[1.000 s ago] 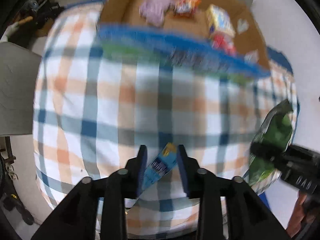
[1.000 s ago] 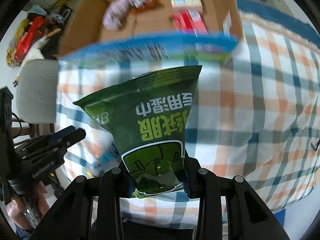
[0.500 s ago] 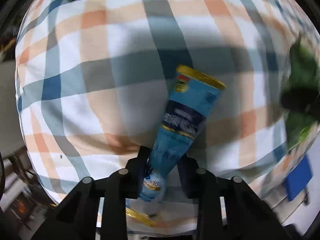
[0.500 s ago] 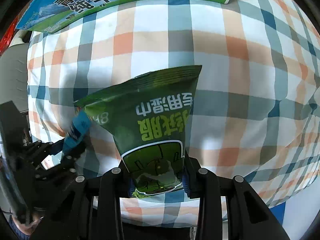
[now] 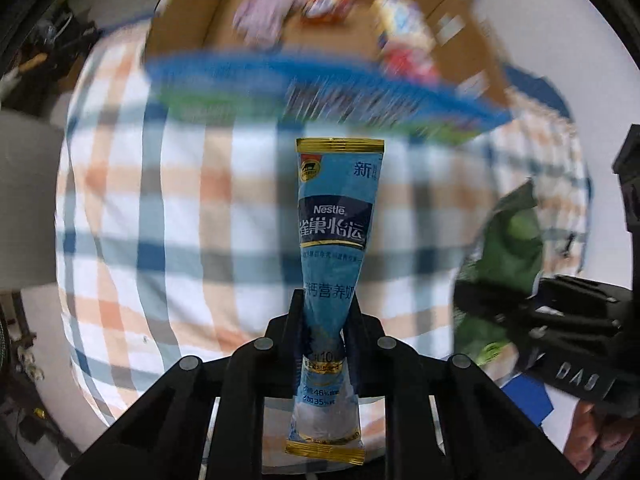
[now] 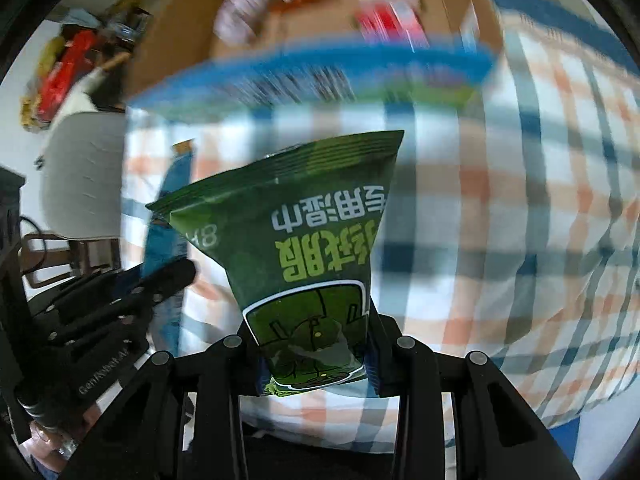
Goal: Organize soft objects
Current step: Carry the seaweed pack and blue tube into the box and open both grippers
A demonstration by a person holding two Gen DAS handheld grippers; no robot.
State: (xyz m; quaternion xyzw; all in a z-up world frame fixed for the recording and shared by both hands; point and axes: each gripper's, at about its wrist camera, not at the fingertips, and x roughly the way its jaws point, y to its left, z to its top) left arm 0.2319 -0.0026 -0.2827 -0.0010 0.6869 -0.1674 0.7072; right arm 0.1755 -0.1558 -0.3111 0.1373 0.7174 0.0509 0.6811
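Left wrist view: my left tongs [image 5: 324, 320] pinch the blue sachet [image 5: 336, 232] — long axis pointing ahead at the cardboard box [image 5: 192, 20]. Right tongs [image 6: 316, 344] clamp the green pouch [image 6: 296, 232] — box equally ahead.

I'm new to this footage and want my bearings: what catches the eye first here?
A blue Nestle sachet stands pinched in the left gripper, and a green wipes packet fills the right gripper. Beyond both, past the checked tablecloth, sits a blurred cardboard box.
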